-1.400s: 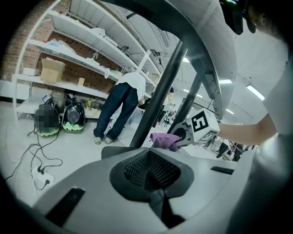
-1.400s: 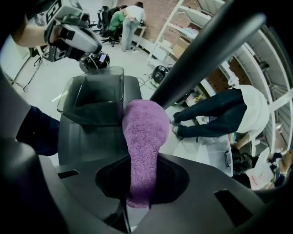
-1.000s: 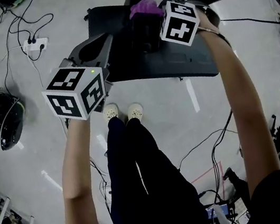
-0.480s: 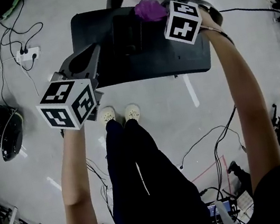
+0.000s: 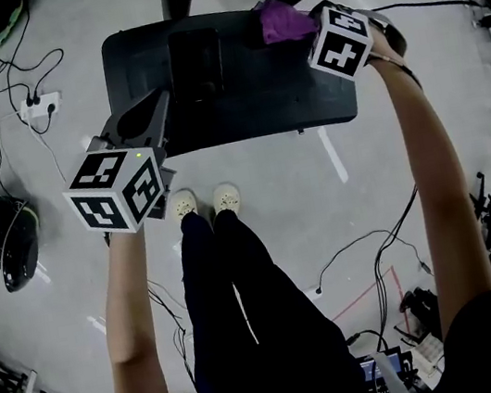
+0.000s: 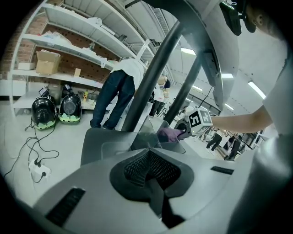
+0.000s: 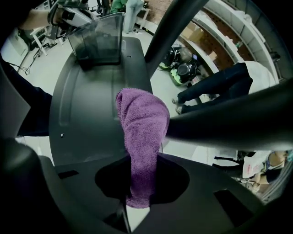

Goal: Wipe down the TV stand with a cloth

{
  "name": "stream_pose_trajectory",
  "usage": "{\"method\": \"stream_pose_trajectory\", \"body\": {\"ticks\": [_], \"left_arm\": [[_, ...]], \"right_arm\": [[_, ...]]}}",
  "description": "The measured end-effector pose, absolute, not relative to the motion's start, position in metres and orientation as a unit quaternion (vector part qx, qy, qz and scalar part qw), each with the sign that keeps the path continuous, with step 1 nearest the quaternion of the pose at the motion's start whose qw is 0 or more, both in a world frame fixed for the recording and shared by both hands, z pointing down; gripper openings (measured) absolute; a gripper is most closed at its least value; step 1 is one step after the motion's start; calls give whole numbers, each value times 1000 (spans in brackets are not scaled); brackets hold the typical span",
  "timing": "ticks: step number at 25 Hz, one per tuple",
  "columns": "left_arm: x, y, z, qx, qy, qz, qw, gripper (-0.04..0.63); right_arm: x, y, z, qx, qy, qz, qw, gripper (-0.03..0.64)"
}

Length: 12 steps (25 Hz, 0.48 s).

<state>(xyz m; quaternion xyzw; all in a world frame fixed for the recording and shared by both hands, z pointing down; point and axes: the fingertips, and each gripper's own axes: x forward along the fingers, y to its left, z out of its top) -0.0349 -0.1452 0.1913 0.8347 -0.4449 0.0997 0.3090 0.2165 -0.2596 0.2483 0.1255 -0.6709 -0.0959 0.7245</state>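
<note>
cloth (image 7: 139,137): purple, clenched in the right gripper (image 7: 139,183), long axis running straight ahead of its jaws, free end apparently resting on the tv stand (image 7: 87,105). bare plate lies ahead and leftward. left gripper (image 6: 153,176): jaws together, empty, well apart from the cloth.

From my remote seat this reads as a workshop or lab hall: a bare grey floor (image 5: 300,186) strewn with cables (image 5: 366,237) and a power strip (image 5: 34,104), long white shelves (image 6: 68,45) with a cardboard box (image 6: 47,61) against a brick wall (image 6: 89,64), and strip lights (image 6: 257,89) overhead.
</note>
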Motion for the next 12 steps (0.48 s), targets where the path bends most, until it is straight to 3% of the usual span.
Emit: {"method": "stream_pose_trajectory", "body": {"ticks": [12], "left_arm": [[-31,-137,189,837,-443,109,302,8]], "right_arm": [[298,-256,243,205,-629,-44,748,88]]}}
